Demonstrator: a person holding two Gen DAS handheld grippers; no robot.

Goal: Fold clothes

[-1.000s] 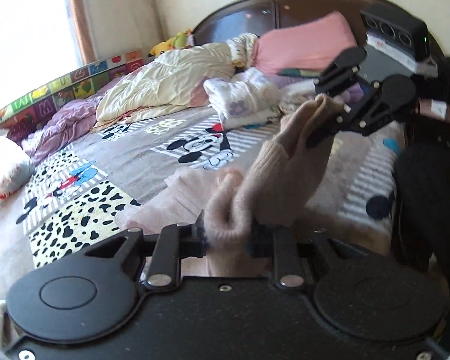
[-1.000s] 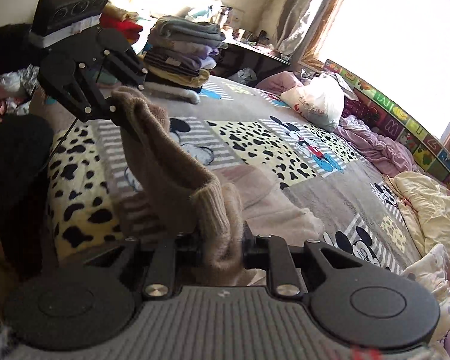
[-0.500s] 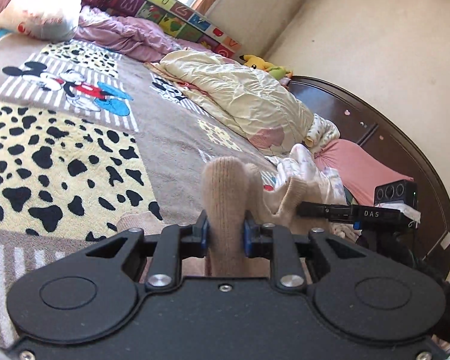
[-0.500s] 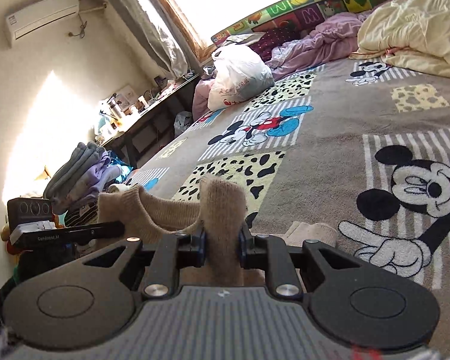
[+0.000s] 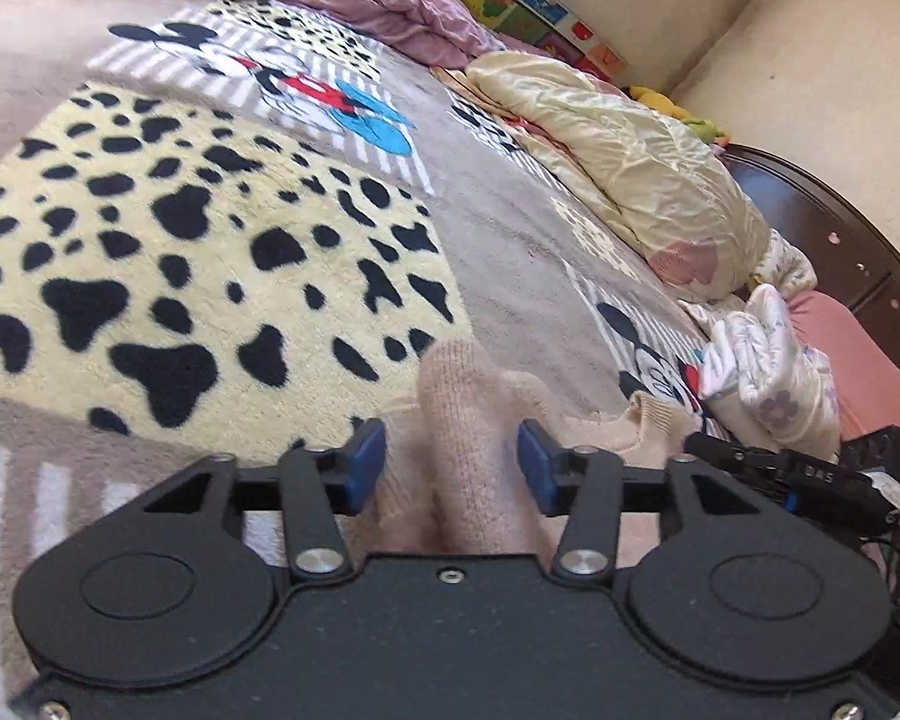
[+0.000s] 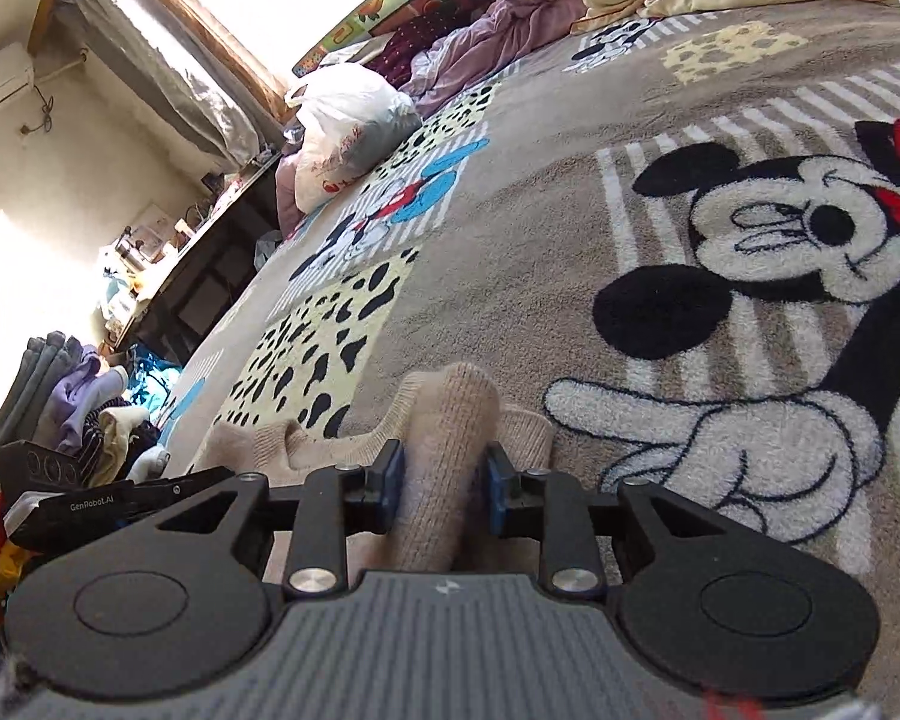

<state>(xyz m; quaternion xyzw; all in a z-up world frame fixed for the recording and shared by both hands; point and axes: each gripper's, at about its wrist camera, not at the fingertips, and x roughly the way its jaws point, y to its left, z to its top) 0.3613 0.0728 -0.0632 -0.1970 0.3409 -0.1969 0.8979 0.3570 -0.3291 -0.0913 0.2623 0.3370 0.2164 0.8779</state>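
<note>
While both grippers sit low over the bed, the beige knit sweater (image 5: 468, 420) lies on the cartoon-print blanket (image 5: 210, 252) between them. Left gripper (image 5: 452, 468): jaws spread wide, blue pads (image 5: 366, 465) clear of the fold of knit that rises between them. Right gripper (image 6: 443, 483): jaws narrow, pads pressed against a raised fold of the sweater (image 6: 450, 450). From the left wrist view, the right gripper's body appears at 3 o'clock, a cream quilt (image 5: 630, 168) at 1 o'clock. From the right wrist view, a white plastic bag (image 6: 348, 120) lies at 11 o'clock, stacked folded clothes (image 6: 72, 396) at 9 o'clock.
</note>
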